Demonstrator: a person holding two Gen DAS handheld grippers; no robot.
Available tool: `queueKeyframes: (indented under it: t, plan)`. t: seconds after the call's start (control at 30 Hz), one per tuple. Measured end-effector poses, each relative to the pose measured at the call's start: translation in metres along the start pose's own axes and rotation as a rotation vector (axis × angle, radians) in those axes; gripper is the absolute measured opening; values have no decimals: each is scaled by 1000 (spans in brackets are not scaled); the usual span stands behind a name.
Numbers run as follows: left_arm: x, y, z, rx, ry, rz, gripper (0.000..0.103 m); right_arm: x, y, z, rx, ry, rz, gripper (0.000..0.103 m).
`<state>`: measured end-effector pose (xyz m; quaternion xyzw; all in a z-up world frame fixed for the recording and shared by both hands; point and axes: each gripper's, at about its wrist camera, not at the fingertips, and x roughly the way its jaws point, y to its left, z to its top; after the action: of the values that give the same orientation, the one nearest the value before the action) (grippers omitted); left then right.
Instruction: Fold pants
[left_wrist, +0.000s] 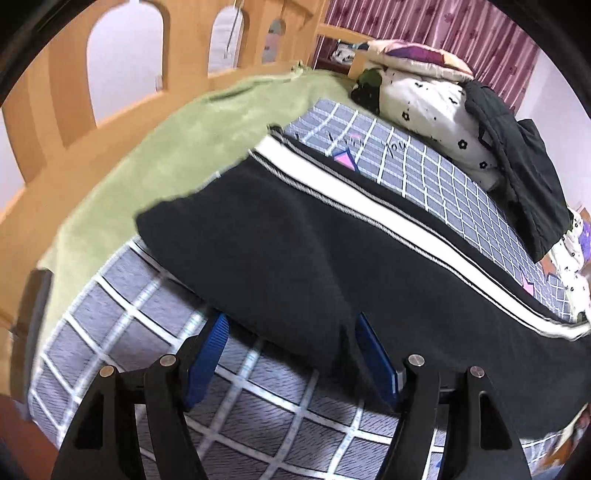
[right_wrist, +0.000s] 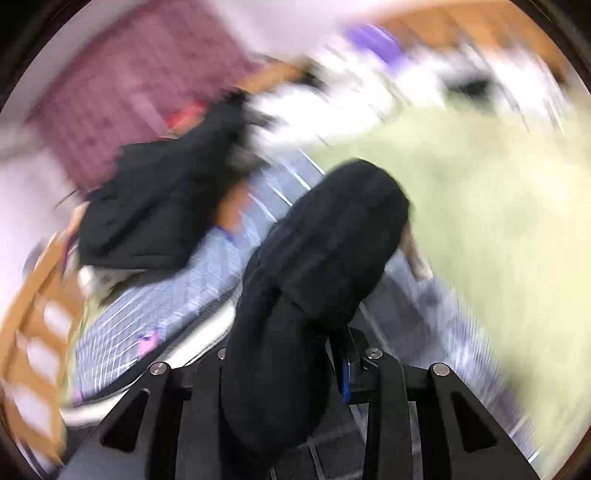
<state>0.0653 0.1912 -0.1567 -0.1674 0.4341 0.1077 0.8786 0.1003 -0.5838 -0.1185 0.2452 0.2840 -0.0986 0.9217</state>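
Observation:
Black pants (left_wrist: 295, 236) with a white side stripe lie spread across the grid-patterned bed sheet (left_wrist: 122, 321). My left gripper (left_wrist: 291, 350) stands open at their near edge. A lobe of the black cloth sags between its blue pads (left_wrist: 208, 350), and neither pad presses on it. In the blurred right wrist view, a thick bunch of the pants (right_wrist: 325, 236) rises out of my right gripper (right_wrist: 284, 350). That gripper is shut on the cloth. The bunch hides its left finger, and only the blue edge of the right pad (right_wrist: 345, 380) shows against the fabric.
A green blanket (left_wrist: 177, 147) covers the far left of the bed, along a wooden bed rail (left_wrist: 74, 85). Flowered white bedding (left_wrist: 424, 99) with a black jacket (left_wrist: 524, 170) on it is heaped at the far right. A purple curtain (left_wrist: 443, 22) hangs behind.

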Motion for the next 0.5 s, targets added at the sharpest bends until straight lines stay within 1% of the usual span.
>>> queueKeyframes:
  t: [0.03, 0.07, 0.1, 0.13, 0.17, 0.2, 0.23, 0.27, 0.4, 0.5]
  plan:
    - [-2, 1, 0, 4, -4, 3, 69, -7, 3, 4, -36, -29, 13, 35]
    - [-2, 2, -1, 4, -2, 2, 69, -8, 2, 4, -46, -26, 5, 46]
    - [-2, 4, -2, 0, 4, -1, 69, -2, -2, 2, -63, 5, -32, 56]
    - [-1, 7, -3, -8, 12, -6, 69, 5, -9, -3, -78, 45, -94, 72]
    - [1, 11, -5, -23, 21, -15, 69, 8, -16, -8, -81, 78, -138, 72]
    - [2, 16, -6, -38, 27, -30, 69, 10, -26, -19, -72, 129, -170, 71]
    - [3, 21, -8, -54, 31, -45, 69, 14, -32, -27, -57, 176, -185, 67]
    - [6, 26, -9, -71, 35, -60, 69, 6, -45, -39, -48, 201, -215, 58]
    - [23, 43, -6, -122, 50, -96, 69, -27, -49, -56, -75, 196, -243, 58]
    - [38, 54, 9, -165, 36, -129, 69, -56, -26, -60, -142, 168, -280, 58]
